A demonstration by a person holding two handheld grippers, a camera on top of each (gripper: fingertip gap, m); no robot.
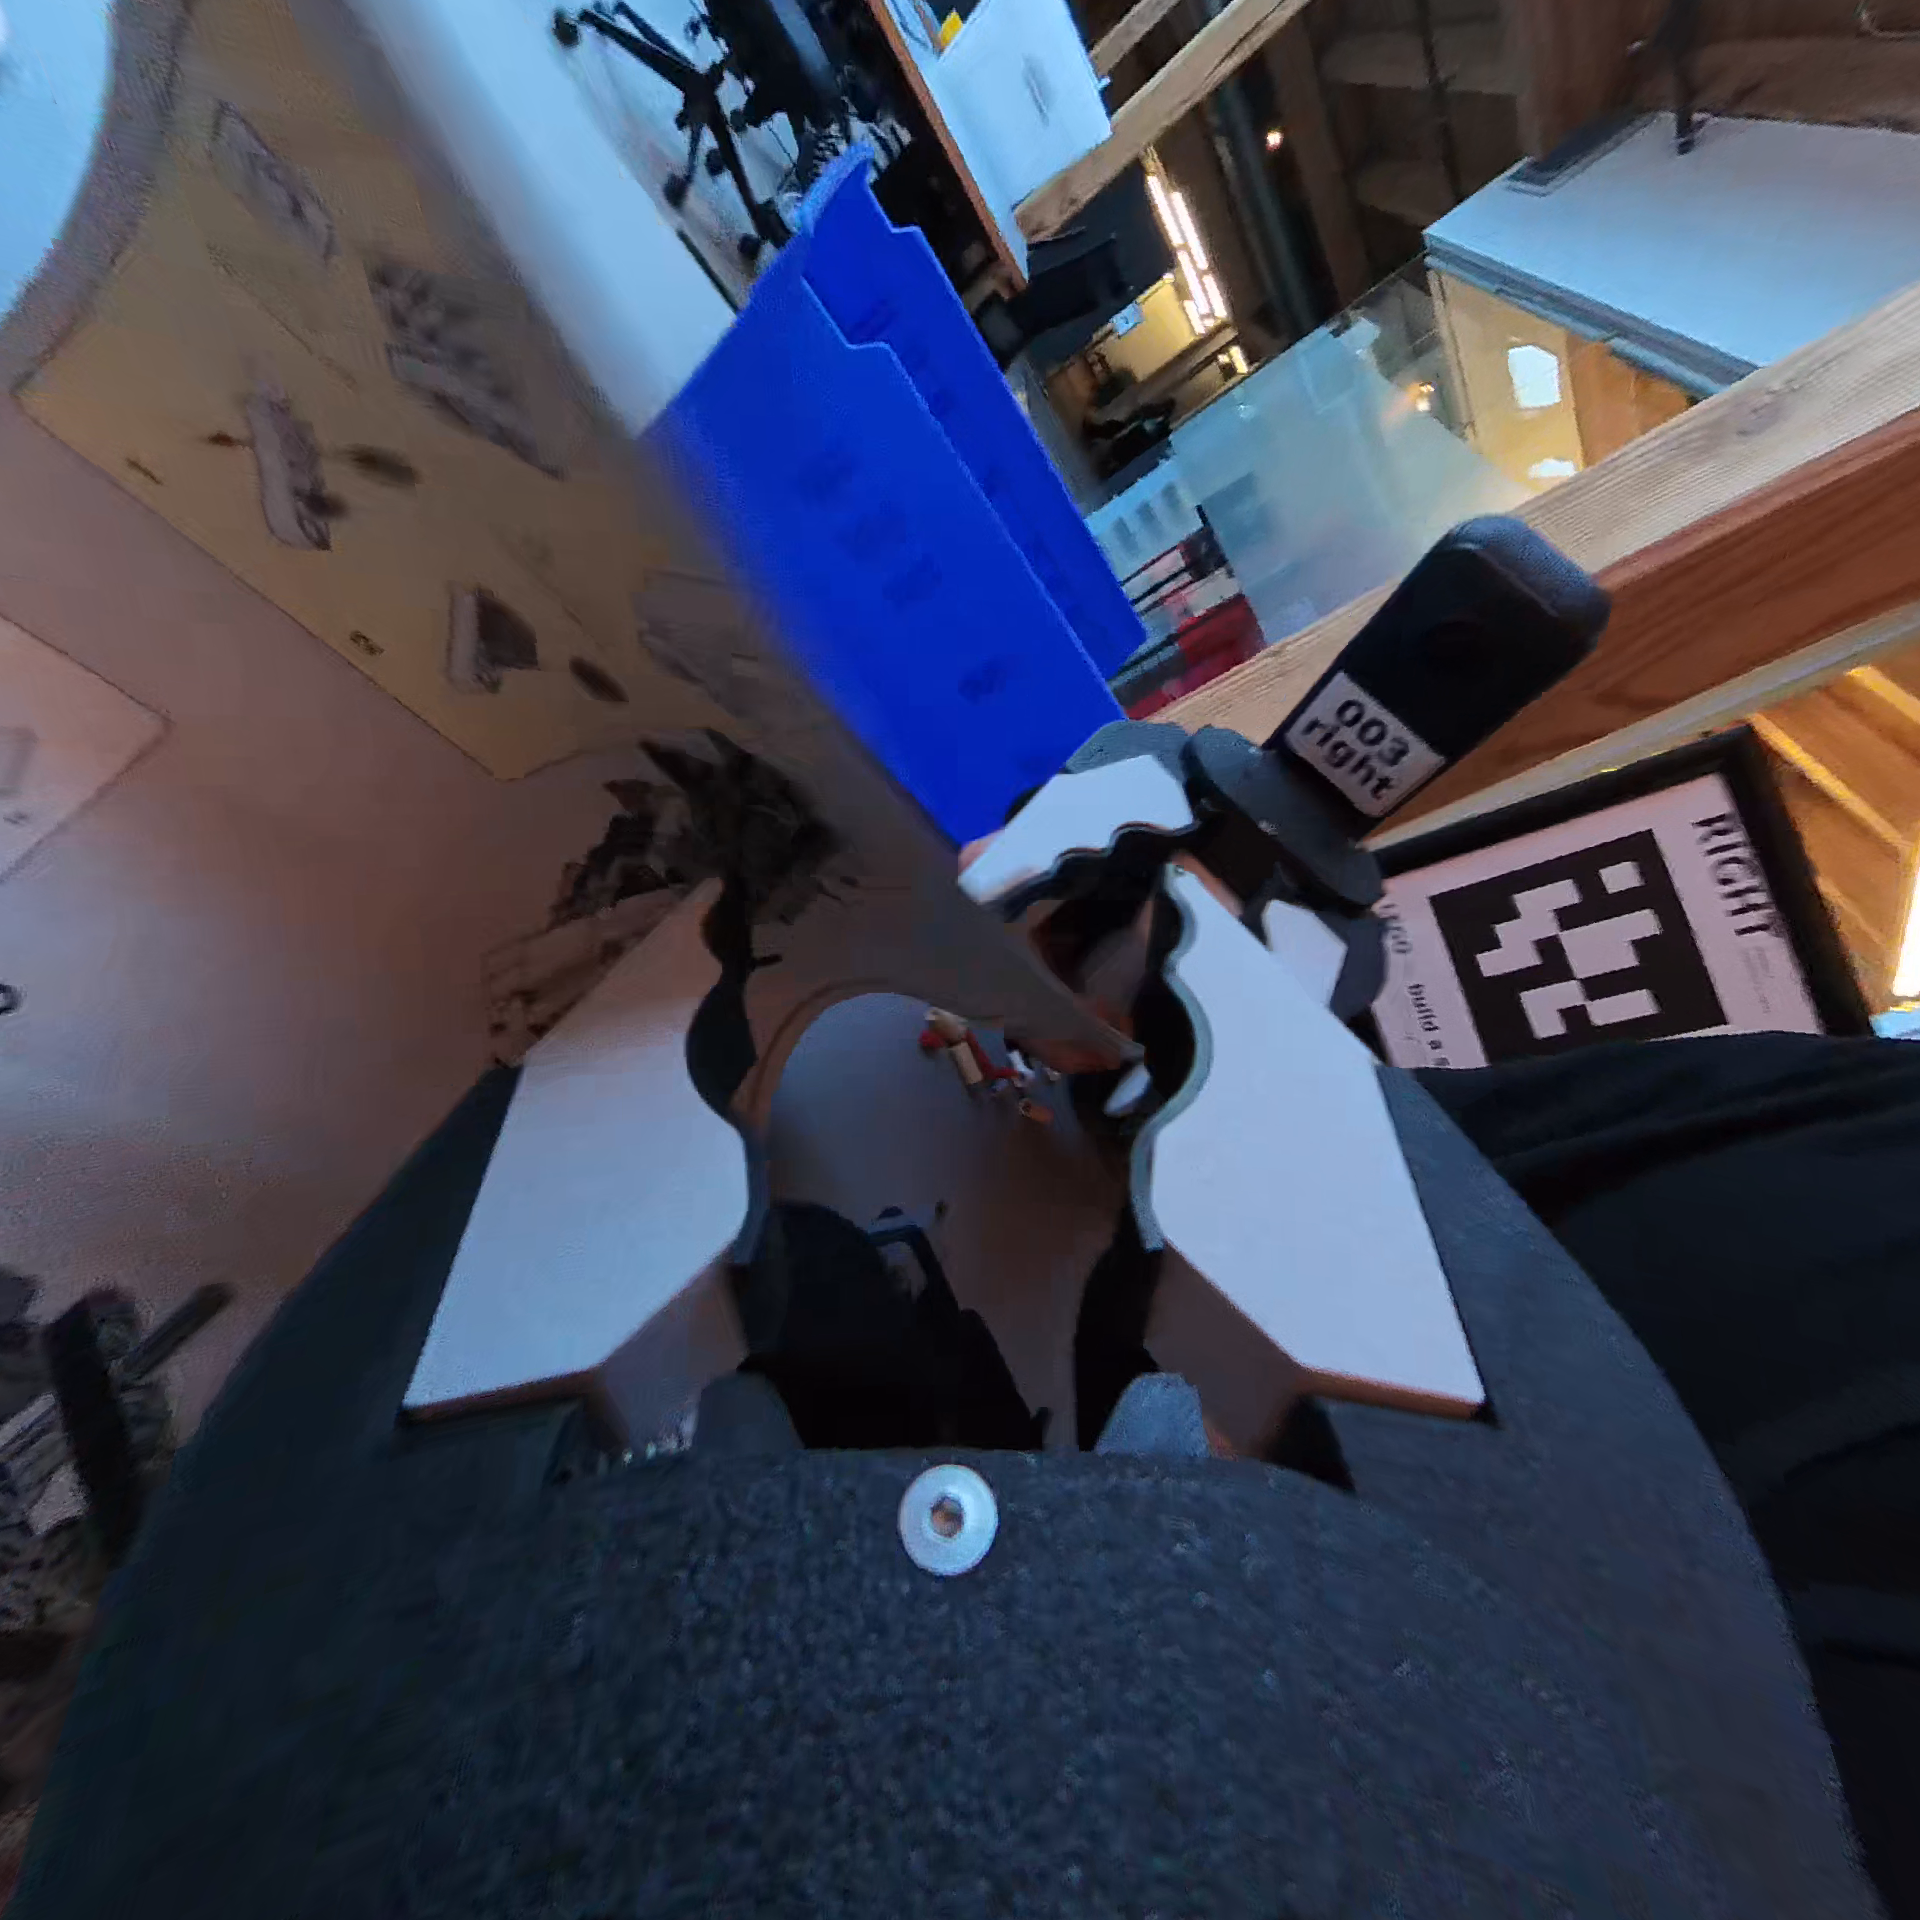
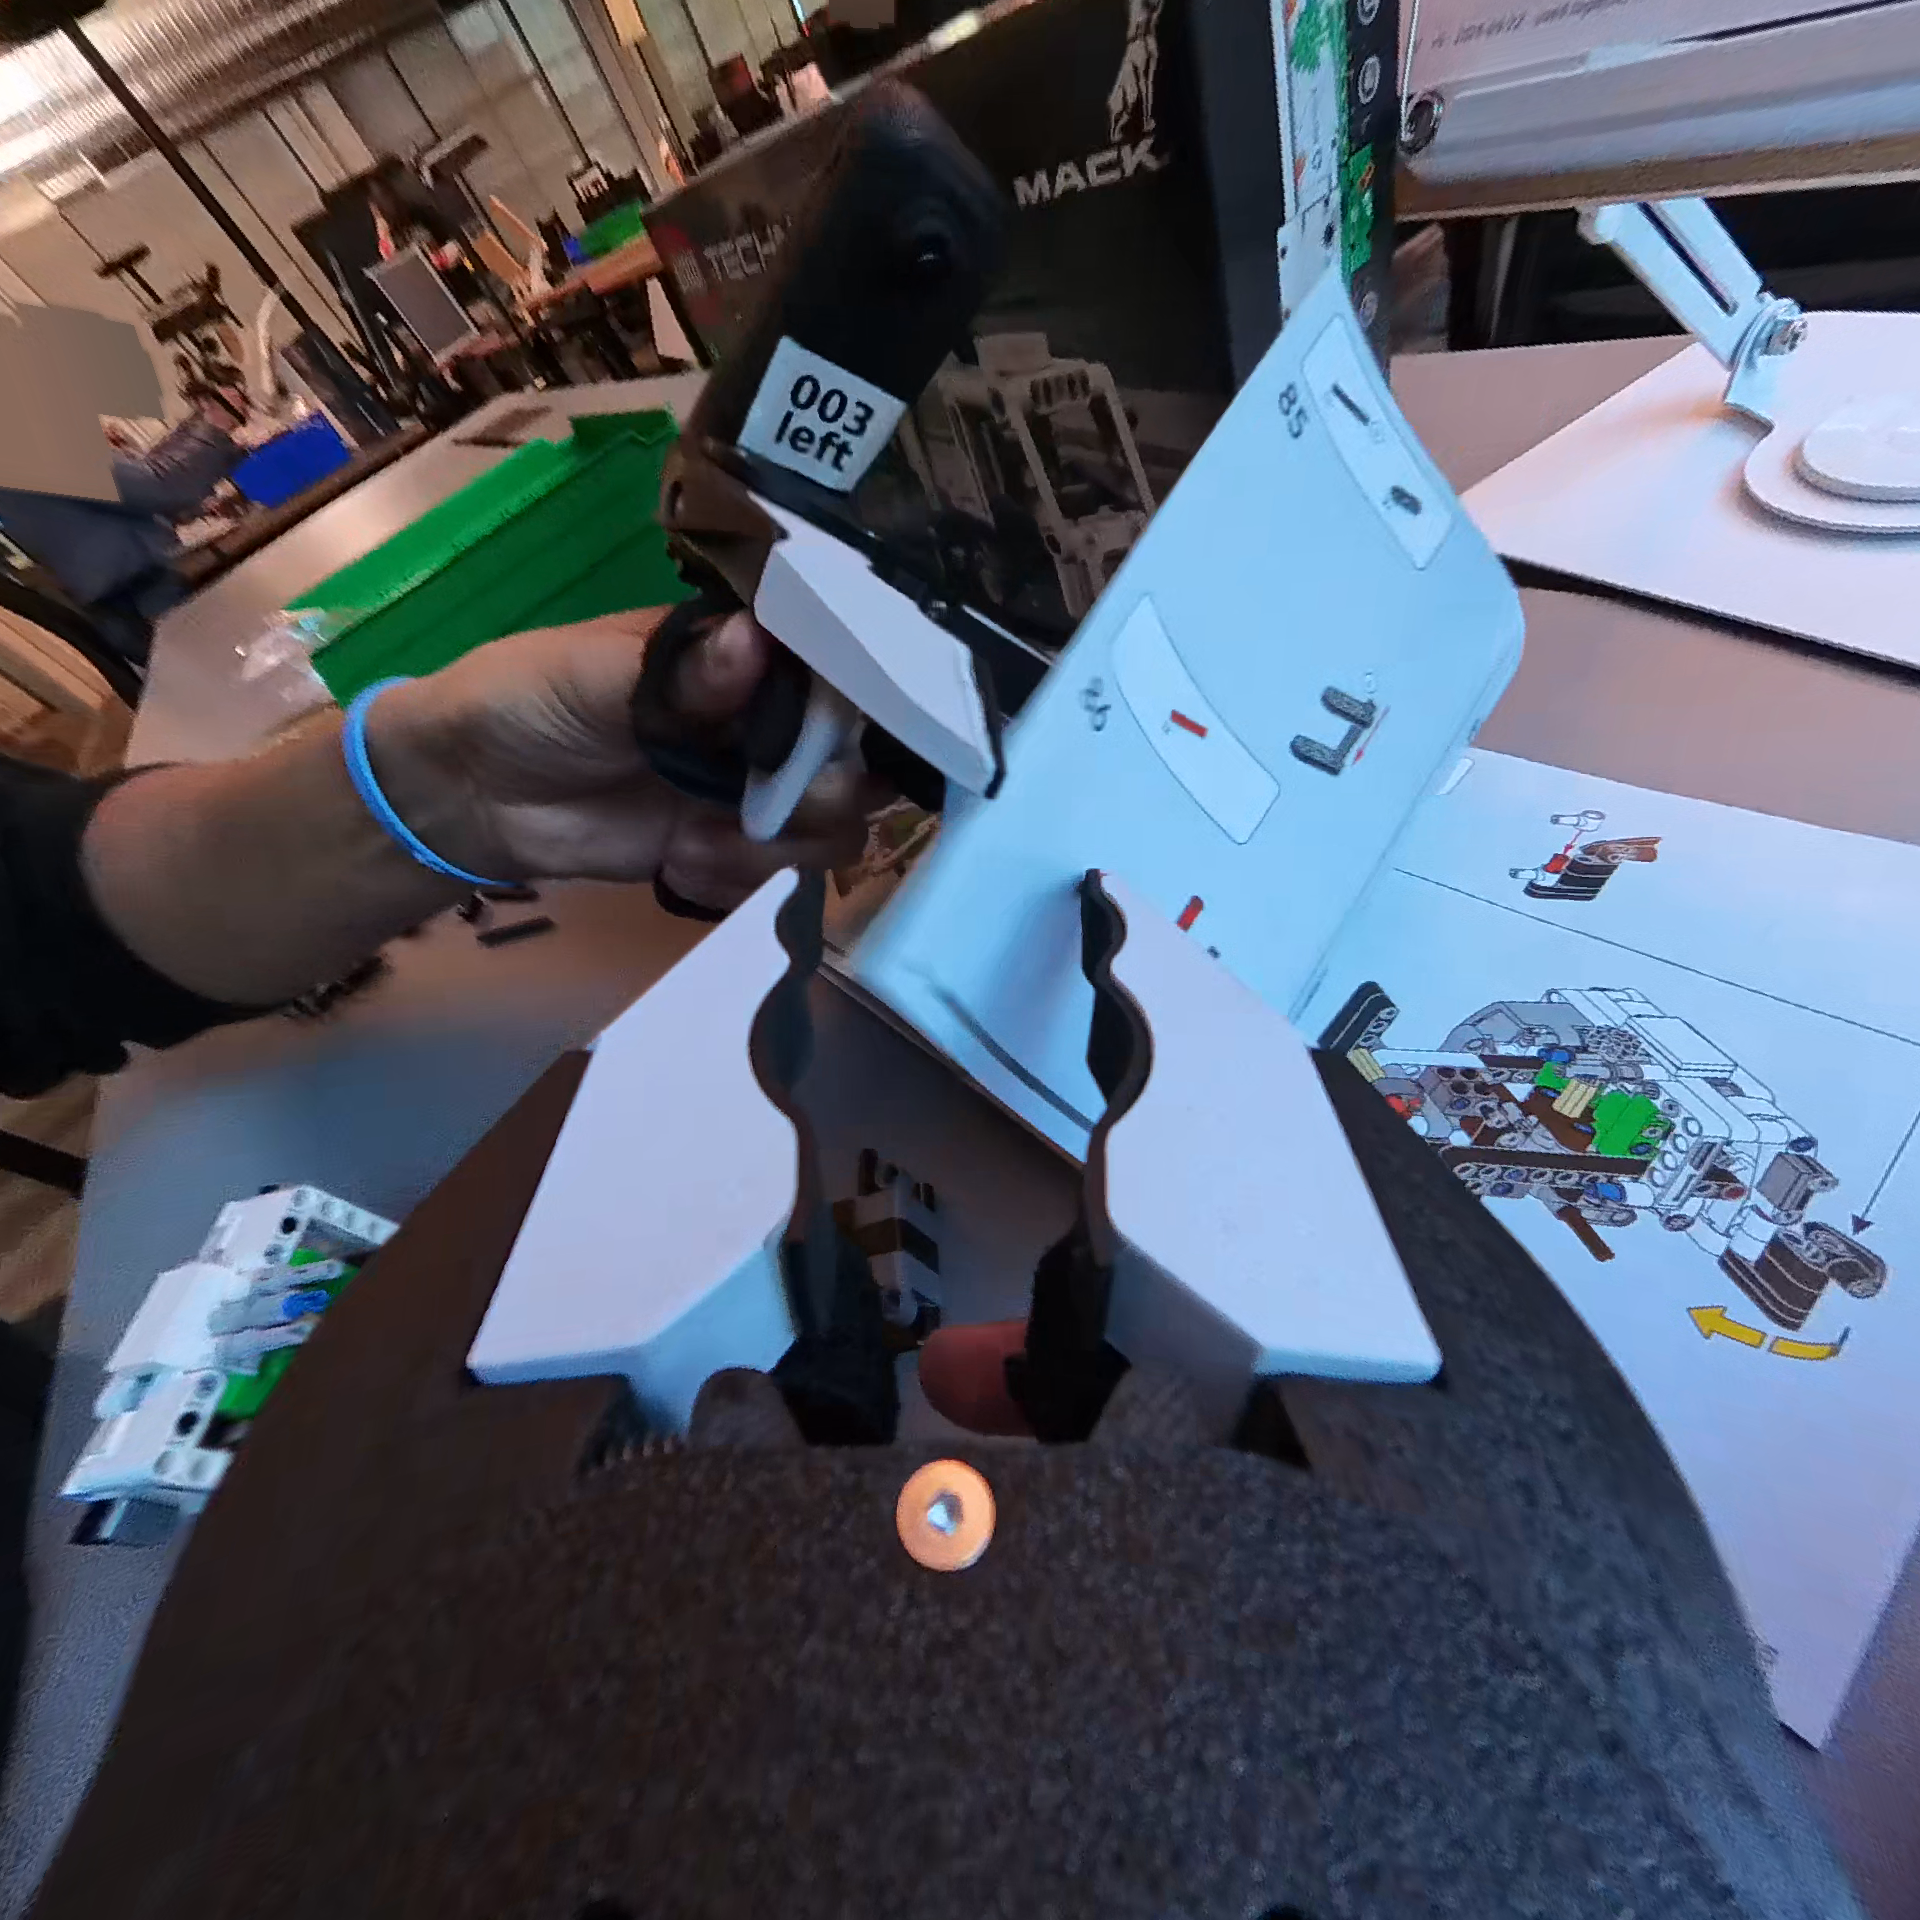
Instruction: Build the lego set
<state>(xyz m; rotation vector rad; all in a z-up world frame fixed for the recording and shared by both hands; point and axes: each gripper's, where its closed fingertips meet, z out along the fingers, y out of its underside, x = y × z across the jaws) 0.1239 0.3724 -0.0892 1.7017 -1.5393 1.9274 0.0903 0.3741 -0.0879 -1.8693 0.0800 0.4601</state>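
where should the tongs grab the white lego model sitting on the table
Grip the white lego model across its long flat sides, coming from above. It lies low on the table, apart from the booklet, and its ends look knobbly with pins.

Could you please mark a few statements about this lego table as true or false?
1. One page of the instruction booklet stands lifted above the open spread. True.
2. The bin on the table beyond the hand is red. False: it is green.
3. A partly built white lego model lies on the table left of the right tongs. True.
4. The right tongs are shut tight. False: their fingers stand apart.
5. The hand holding the left tongs has a blue band at the wrist. True.
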